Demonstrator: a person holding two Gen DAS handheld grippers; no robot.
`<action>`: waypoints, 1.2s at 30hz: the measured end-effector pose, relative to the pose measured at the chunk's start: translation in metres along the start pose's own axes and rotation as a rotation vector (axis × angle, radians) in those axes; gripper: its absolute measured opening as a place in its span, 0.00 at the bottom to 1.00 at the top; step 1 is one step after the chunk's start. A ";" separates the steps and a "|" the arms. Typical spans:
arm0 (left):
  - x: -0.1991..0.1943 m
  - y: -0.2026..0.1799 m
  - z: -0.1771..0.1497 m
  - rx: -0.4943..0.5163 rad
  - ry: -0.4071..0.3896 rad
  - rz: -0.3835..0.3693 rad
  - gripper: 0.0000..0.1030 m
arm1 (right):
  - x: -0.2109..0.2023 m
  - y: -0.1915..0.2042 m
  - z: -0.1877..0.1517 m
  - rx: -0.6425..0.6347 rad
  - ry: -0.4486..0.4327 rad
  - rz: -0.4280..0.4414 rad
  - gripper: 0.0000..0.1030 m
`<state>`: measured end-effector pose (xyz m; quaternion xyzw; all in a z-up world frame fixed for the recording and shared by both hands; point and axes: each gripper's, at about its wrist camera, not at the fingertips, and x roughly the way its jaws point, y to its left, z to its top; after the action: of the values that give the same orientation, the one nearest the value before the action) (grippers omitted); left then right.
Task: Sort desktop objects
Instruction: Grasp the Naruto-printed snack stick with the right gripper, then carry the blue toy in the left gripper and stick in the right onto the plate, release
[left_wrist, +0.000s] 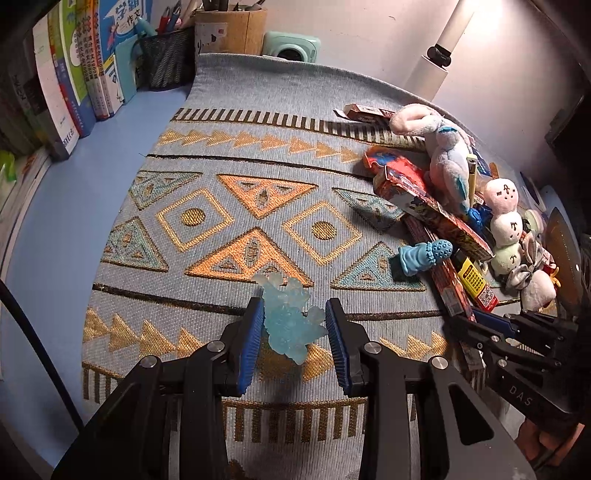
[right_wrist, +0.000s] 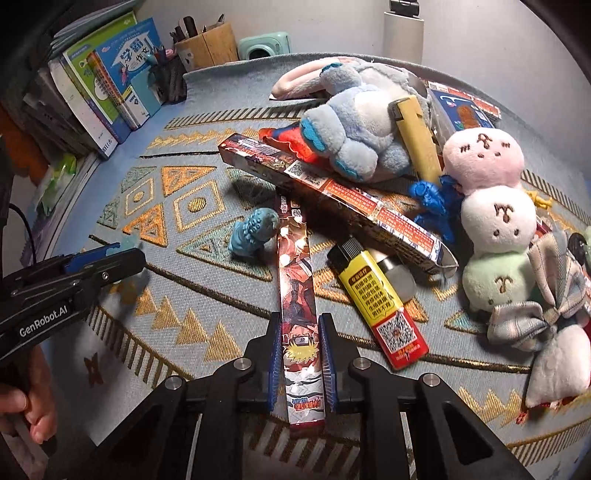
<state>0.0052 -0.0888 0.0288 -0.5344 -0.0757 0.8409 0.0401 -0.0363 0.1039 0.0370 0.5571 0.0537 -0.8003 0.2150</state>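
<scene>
My left gripper (left_wrist: 295, 314) is shut on a translucent light-blue figurine (left_wrist: 290, 317), held just above the patterned mat (left_wrist: 221, 177). My right gripper (right_wrist: 299, 332) is shut on a long flat Naruto box (right_wrist: 297, 280) that lies on the mat, its far end under the pile. The pile on the right holds a longer orange box (right_wrist: 332, 199), a yellow lighter (right_wrist: 380, 302), a blue-grey plush rabbit (right_wrist: 351, 122), a three-ball plush (right_wrist: 495, 218), a dark blue figurine (right_wrist: 432, 199) and a blue rubber toy (right_wrist: 255, 230). The left gripper also shows in the right wrist view (right_wrist: 110, 254).
Books (left_wrist: 74, 62) stand along the left edge. A mesh pen cup (left_wrist: 166, 59), a wooden holder (left_wrist: 229, 29) and a mint-green device (left_wrist: 291, 46) stand at the back. A white lamp post (left_wrist: 439, 59) rises at the back right. A checked bow (right_wrist: 546, 295) lies far right.
</scene>
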 end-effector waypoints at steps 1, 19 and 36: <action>0.000 -0.002 0.000 0.002 0.000 -0.002 0.30 | -0.003 -0.001 -0.005 0.001 0.004 0.005 0.18; -0.008 -0.036 -0.013 0.024 0.007 0.006 0.30 | -0.011 0.012 -0.036 -0.101 0.029 -0.042 0.34; -0.083 -0.132 -0.006 -0.015 -0.129 -0.132 0.30 | -0.148 -0.085 -0.048 0.061 -0.181 0.158 0.17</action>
<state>0.0446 0.0297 0.1227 -0.4733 -0.1195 0.8685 0.0864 0.0136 0.2382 0.1417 0.4916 -0.0344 -0.8291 0.2640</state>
